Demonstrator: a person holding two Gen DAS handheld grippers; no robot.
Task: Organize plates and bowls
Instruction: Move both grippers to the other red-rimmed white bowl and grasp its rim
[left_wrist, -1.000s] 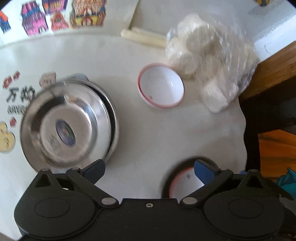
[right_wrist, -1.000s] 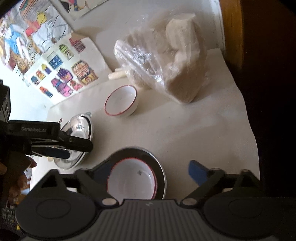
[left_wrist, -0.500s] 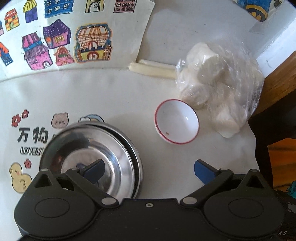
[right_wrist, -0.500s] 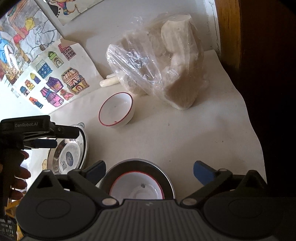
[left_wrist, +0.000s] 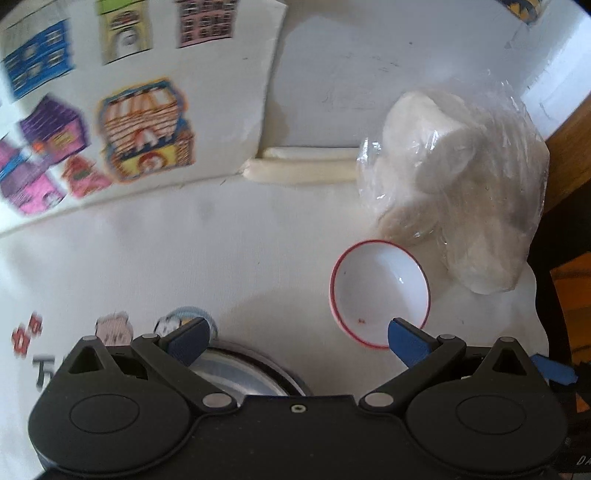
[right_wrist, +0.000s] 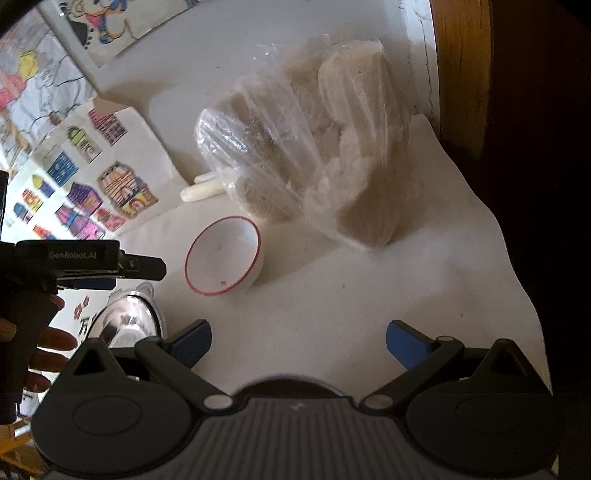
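Note:
A white bowl with a red rim (left_wrist: 380, 293) (right_wrist: 223, 255) sits on the white cloth beside a plastic bag. My left gripper (left_wrist: 295, 341) is open and empty, its right finger over the bowl's near rim. The steel plates (left_wrist: 243, 373) lie just under its left finger; they also show in the right wrist view (right_wrist: 127, 325). My right gripper (right_wrist: 297, 341) is open and empty above bare cloth. A dark plate rim (right_wrist: 291, 386) peeks out under its body. The left gripper appears at the left of the right wrist view (right_wrist: 136, 267).
A clear plastic bag of white buns (left_wrist: 454, 206) (right_wrist: 317, 162) lies at the back right. Two white sticks (left_wrist: 303, 168) lie by the wall. Coloured house drawings (left_wrist: 110, 122) lean at the back left. The cloth's right edge (right_wrist: 517, 266) drops into dark space.
Both grippers have moved forward toward the wall. The steel plates and the plate holding a red-rimmed bowl have slid down under the gripper bodies. The lone bowl is now closer to my left gripper.

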